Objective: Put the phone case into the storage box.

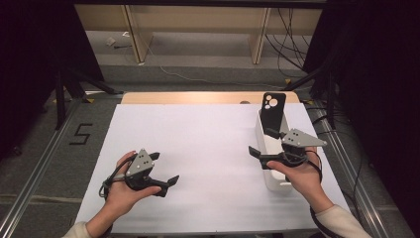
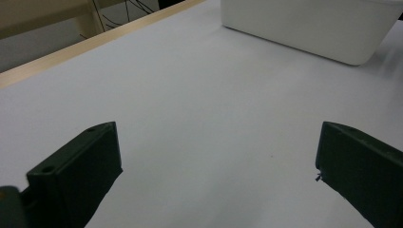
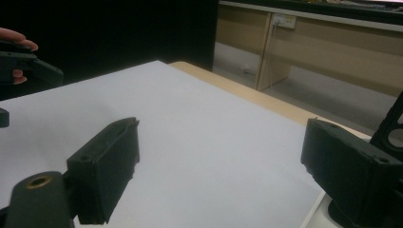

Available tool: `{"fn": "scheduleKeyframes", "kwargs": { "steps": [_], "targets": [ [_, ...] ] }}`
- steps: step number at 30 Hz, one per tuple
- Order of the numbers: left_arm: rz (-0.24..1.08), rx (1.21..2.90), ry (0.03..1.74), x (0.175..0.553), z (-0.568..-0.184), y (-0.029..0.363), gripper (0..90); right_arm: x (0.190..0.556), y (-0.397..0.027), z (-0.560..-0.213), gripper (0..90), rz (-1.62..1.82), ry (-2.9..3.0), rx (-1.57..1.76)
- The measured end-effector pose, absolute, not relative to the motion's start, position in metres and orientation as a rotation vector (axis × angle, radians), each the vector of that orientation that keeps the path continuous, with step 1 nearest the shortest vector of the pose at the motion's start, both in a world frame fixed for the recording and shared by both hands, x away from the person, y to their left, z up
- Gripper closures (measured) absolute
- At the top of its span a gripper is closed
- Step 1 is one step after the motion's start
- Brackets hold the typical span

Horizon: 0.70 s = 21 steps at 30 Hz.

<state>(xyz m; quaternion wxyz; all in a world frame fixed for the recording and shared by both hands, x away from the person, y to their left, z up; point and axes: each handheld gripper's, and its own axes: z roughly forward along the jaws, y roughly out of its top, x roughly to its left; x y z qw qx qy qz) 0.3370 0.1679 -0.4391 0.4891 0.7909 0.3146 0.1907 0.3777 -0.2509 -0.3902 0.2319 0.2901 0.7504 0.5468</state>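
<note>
Just beyond the spread, empty right gripper (image 1: 261, 143), phone case (image 1: 273, 112) upright in white bin (image 1: 275, 184).

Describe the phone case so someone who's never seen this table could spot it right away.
Start at the white table and go to its right side, where a narrow white bin stands. The phone case stands upright at the bin's far end: the one black thing in it, with round camera holes near its top.

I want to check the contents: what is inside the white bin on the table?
A black phone case stands upright at the far end of the white bin. The right gripper and hand cover the rest of the inside.
</note>
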Motion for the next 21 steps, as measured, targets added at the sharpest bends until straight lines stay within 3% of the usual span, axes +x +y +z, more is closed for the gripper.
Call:
{"fn": "scheduleKeyframes", "kwargs": {
  "steps": [21],
  "targets": [
    [0.444,1.913,0.755,0.3378,-0.4381,0.1681,1.6,0.3715,-0.2573,-0.3953,14.4,1.504,2.055,0.816]
  ]
}}
